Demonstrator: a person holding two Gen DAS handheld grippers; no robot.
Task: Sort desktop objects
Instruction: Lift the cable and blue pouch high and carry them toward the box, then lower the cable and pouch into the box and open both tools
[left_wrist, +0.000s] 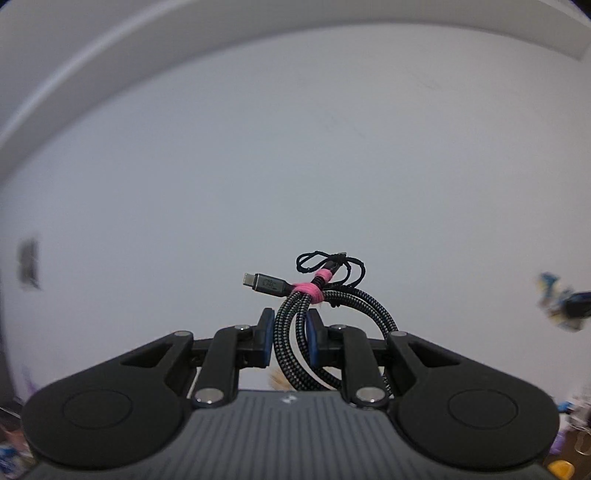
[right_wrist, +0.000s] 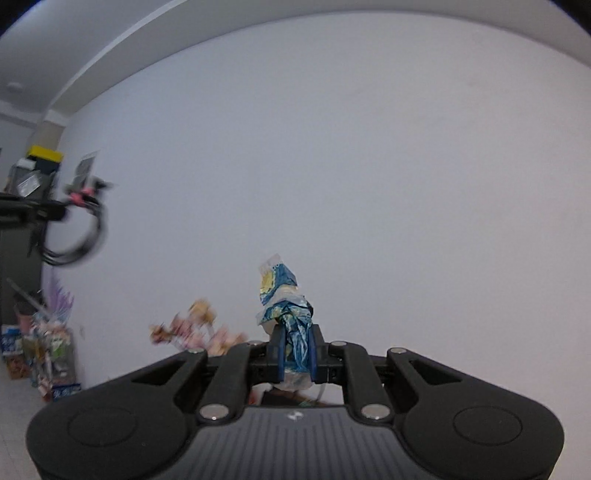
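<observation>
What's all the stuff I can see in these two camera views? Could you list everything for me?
Coiled black-and-grey braided USB cable: one, bound with a pink tie, clamped in the left gripper.
Crumpled blue, yellow and white plastic wrapper: one, pinched in the right gripper.
White wall: fills the background of both views.
Blurred pink and tan flowers: one bunch, low, left of the wrapper.
Cluttered packets and purple plant: several, by the floor at far left; too small to identify.
Yellow and dark boxes: stacked high at far left.
Left gripper: black with blue pads, closed on the cable.
Right gripper: black with blue pads, closed on the wrapper.
</observation>
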